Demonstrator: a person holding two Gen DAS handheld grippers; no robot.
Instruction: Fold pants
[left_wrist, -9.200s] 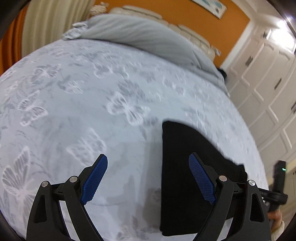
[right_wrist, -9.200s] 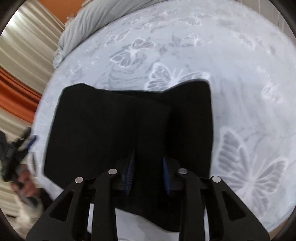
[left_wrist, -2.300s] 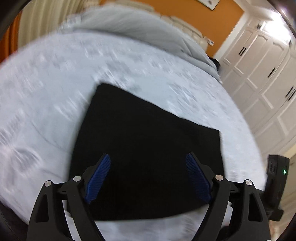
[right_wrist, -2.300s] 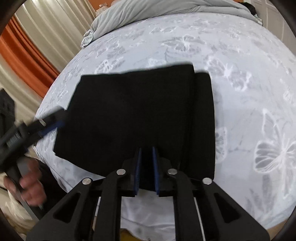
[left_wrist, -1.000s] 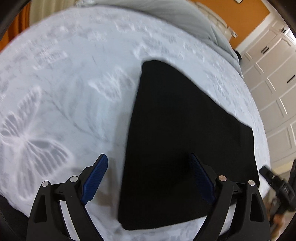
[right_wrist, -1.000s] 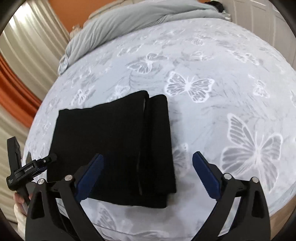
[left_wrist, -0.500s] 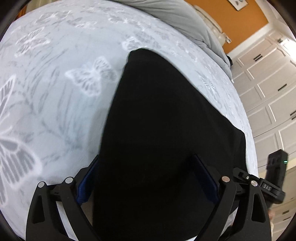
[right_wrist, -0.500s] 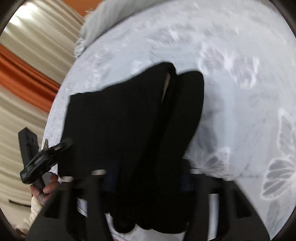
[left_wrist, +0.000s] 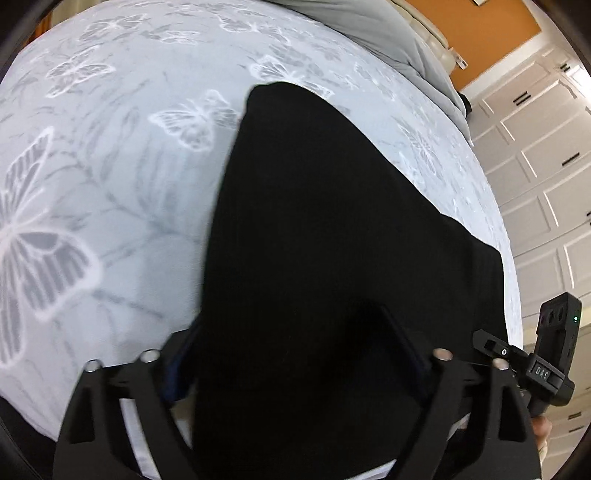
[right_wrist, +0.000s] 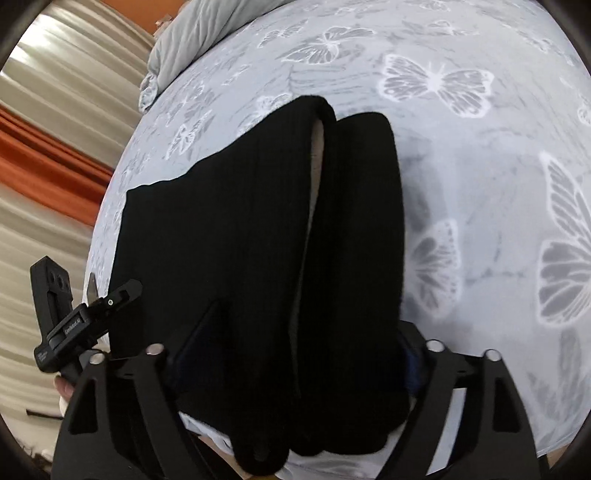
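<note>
— Most of the folding looks done, on my reading. The black pants (right_wrist: 236, 236) lie as a compact stacked rectangle on the bed (right_wrist: 480, 155), near its edge at six o'clock, with a narrower folded strip alongside at three o'clock in the right wrist view.

— And the tongs?

— Both sets are opening. The left tongs (left_wrist: 295, 354) straddle the near edge of the pants (left_wrist: 332, 240); cloth lies between the fingers, but I see no pad pressing on it. The right tongs (right_wrist: 295, 350) stand likewise over the thick folded end.

— Remaining work?

— Possibly one last fold or a squaring of that offset strip, where pale lining shows in the gap. Whether another fold is intended, I cannot tell.
</note>
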